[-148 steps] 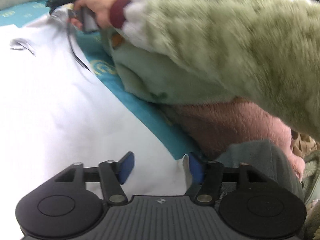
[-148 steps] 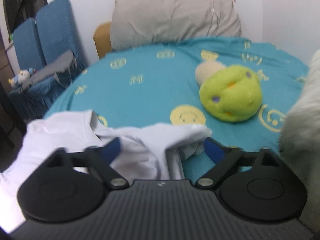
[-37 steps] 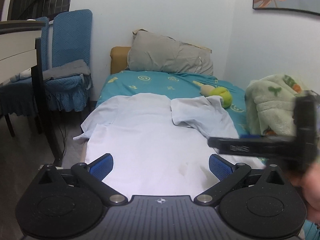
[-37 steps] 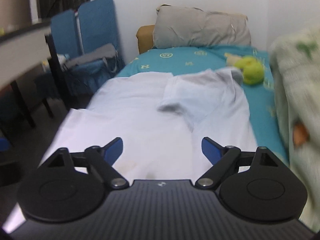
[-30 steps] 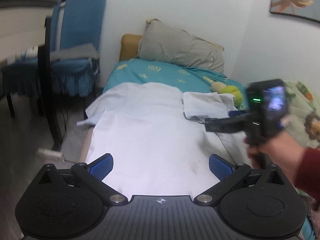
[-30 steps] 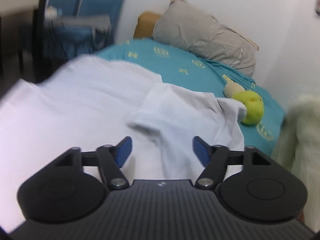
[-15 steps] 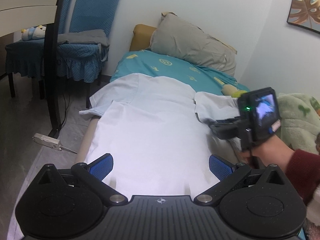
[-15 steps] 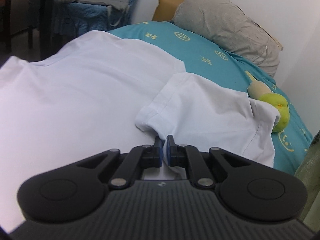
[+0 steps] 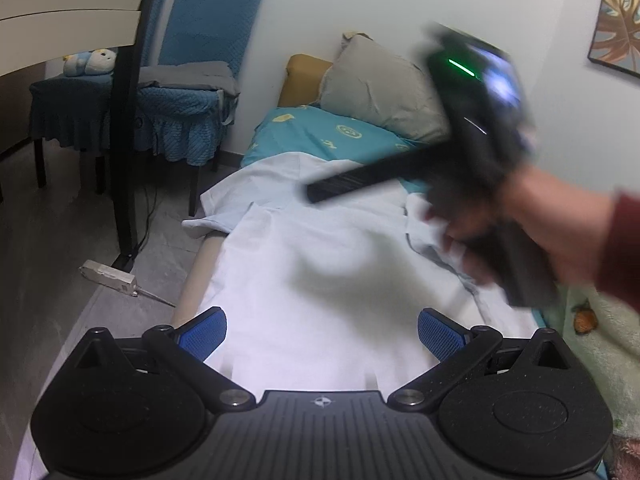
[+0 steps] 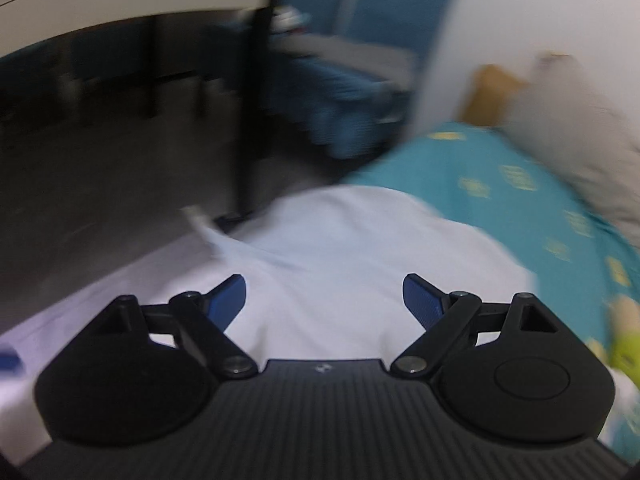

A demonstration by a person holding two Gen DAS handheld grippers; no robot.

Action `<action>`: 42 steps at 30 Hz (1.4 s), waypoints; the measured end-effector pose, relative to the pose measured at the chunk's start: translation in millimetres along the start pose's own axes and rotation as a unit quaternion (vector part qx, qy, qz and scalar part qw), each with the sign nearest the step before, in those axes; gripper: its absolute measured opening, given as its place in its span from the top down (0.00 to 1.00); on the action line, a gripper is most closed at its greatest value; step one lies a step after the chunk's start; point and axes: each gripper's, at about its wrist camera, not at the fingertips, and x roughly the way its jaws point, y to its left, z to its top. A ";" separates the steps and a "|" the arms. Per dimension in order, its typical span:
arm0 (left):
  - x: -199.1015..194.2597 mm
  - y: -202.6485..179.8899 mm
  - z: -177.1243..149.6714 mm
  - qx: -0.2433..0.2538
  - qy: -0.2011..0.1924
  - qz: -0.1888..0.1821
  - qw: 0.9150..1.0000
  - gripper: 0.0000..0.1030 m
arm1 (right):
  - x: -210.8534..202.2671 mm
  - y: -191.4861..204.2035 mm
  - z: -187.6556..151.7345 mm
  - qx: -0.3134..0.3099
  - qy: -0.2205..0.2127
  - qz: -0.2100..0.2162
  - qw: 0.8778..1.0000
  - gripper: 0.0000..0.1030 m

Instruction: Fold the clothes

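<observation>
We hold our left gripper [image 9: 322,330] low over the near end of the bed, its blue pads [image 9: 204,330] spread wide apart with nothing between them. Beneath and ahead of it lies the white shirt [image 9: 312,280], spread flat along the bed on top of the teal sheet [image 9: 320,134], with one sleeve [image 9: 208,222] hanging over the bed's left edge and the other side folded inward near our right hand [image 9: 552,232].

That hand grips the handle of our right gripper [image 10: 324,300], which shows in the left view as a dark, blurred shape raised above the shirt. In its own view, also blurred, the jaws stand wide apart and hold no cloth; the shirt [image 10: 360,264] lies below them, and we cannot tell whether the pads touch it.

At the head of the bed a grey pillow [image 9: 380,88] leans against the wall over a mustard headboard [image 9: 302,76]. A green plush toy [image 10: 626,350] sits at the right edge of the right view. To the left of the bed stand a blue chair [image 9: 192,80] with grey cloth on its seat, a small stuffed toy [image 9: 90,62] on the neighbouring seat, and a white power strip [image 9: 108,278] on the floor. A framed leaf picture [image 9: 618,28] hangs on the right wall. A pale green fleece blanket [image 9: 600,340] lies at the bed's right side.
</observation>
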 end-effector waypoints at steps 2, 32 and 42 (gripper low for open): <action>1.2 5.9 -0.8 -0.010 0.001 0.008 1.000 0.00 | 28.5 25.1 22.5 -0.030 0.019 0.028 0.999 0.21; -25.8 -4.7 -4.0 -0.019 -0.181 0.084 0.980 0.00 | -45.2 -95.3 -35.4 0.259 -0.092 -0.222 0.935 0.94; -11.7 -30.2 -9.2 0.023 -0.160 0.071 0.984 0.00 | -72.9 -121.4 -168.5 0.314 -0.035 -0.219 0.923 0.18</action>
